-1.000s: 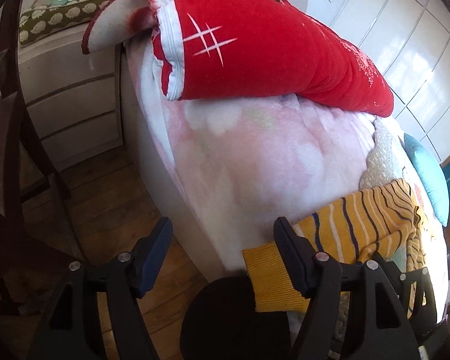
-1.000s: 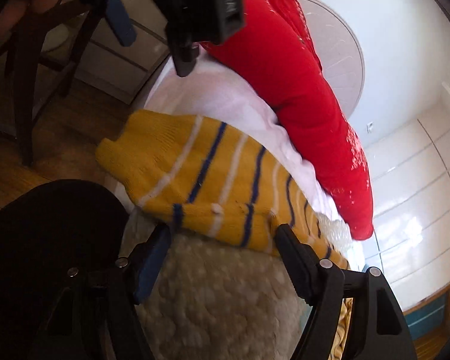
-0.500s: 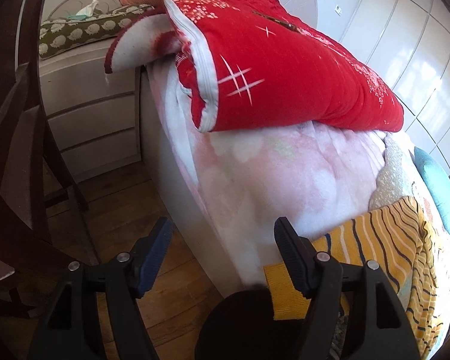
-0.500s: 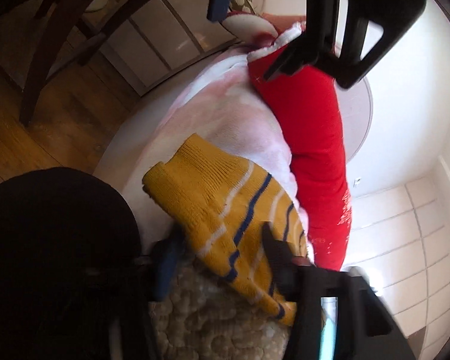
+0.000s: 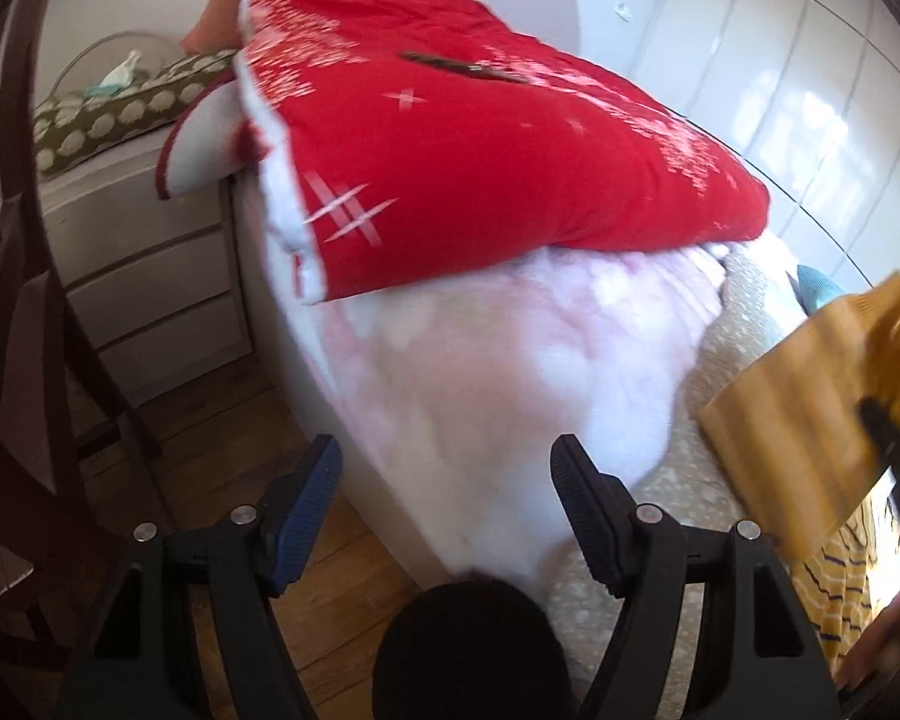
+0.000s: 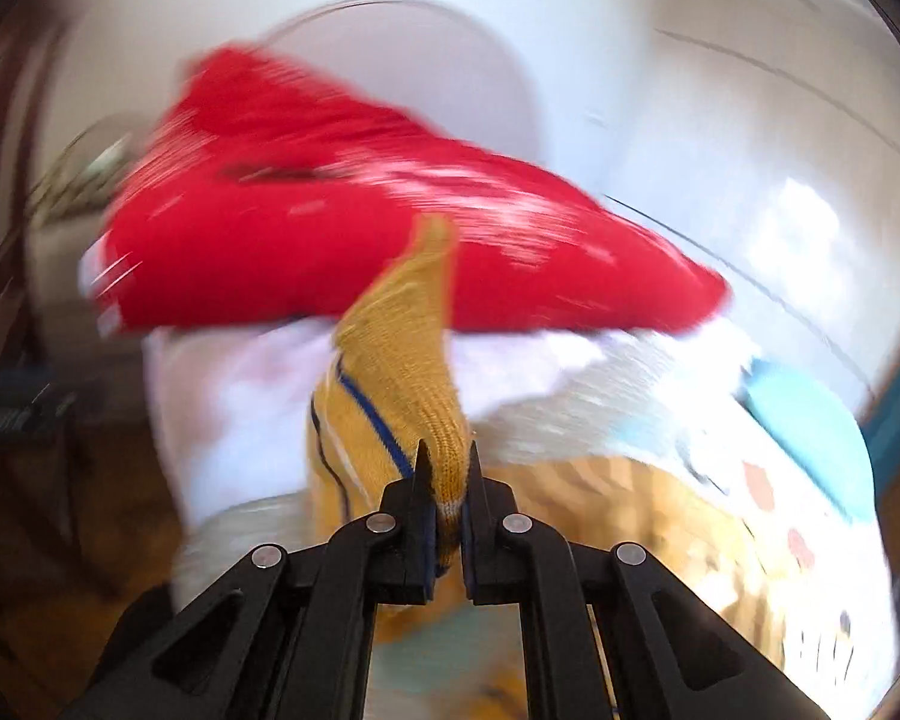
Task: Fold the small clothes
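A small yellow knitted garment with blue and white stripes (image 6: 399, 384) lies on the bed. My right gripper (image 6: 447, 474) is shut on one edge of it and holds that part up off the bed; the view is blurred by motion. In the left wrist view the lifted yellow garment (image 5: 804, 420) hangs at the right edge, with the rest of it lower right. My left gripper (image 5: 444, 480) is open and empty, over the bed's near edge, to the left of the garment.
A folded red quilt (image 5: 480, 162) lies across the pink-white blanket (image 5: 510, 384) on the bed. A white chest of drawers (image 5: 144, 282) and a dark wooden chair (image 5: 24, 360) stand at the left over wooden floor. A turquoise cushion (image 6: 810, 420) is at the right.
My right gripper has closed on the yellow garment's edge and lifted it up and to the right. My left gripper stayed open and swung left, off the garment.
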The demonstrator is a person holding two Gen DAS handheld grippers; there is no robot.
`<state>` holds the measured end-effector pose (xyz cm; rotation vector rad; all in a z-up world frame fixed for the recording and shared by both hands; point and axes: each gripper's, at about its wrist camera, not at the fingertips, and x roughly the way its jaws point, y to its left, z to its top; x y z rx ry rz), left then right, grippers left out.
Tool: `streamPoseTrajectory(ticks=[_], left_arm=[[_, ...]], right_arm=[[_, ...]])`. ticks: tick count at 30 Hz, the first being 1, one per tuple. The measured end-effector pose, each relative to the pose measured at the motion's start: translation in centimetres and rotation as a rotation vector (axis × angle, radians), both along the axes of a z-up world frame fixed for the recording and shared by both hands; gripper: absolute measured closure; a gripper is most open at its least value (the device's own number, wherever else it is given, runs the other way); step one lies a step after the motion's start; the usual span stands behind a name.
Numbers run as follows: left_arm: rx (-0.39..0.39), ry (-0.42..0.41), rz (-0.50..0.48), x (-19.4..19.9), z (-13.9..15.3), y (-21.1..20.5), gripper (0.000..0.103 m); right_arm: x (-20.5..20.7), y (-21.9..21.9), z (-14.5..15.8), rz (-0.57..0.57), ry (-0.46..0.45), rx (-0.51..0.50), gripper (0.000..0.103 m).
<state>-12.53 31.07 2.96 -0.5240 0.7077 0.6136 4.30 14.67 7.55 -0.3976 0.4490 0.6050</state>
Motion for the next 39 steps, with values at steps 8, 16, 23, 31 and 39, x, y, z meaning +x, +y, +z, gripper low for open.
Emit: streamPoseTrajectory(ticks=[8,16,23,31,39], left_arm=[[0.025,0.031,-0.157,4.3,0.6,-5.5,0.031],[0.033,0.077,-0.380,10.0,0.7,-13.3,0.031],[0.042,0.121,-0.560,14.0,0.1,-19.6,0.031],[-0.012,0.083,-0.684,20.3,-0.4,-22.0,0.022],[-0.129,0.088,-0.871,33.1,-3.5,-23.5,0.012]], right_arm=[[10.5,-28.0,-0.6,-0.657,0.262,0.432,0.098],[8.5,-40.9,-6.7,-0.860,0.433,0.574,0.096],[8.9,-43.9,-7.5,-0.902,0.431,0.571,0.058],[7.9,-49.0,-6.8,-0.878,0.429,0.620,0.034],[15.0,-47.2,-8.3,-0.698,0.537,0.573,0.028]])
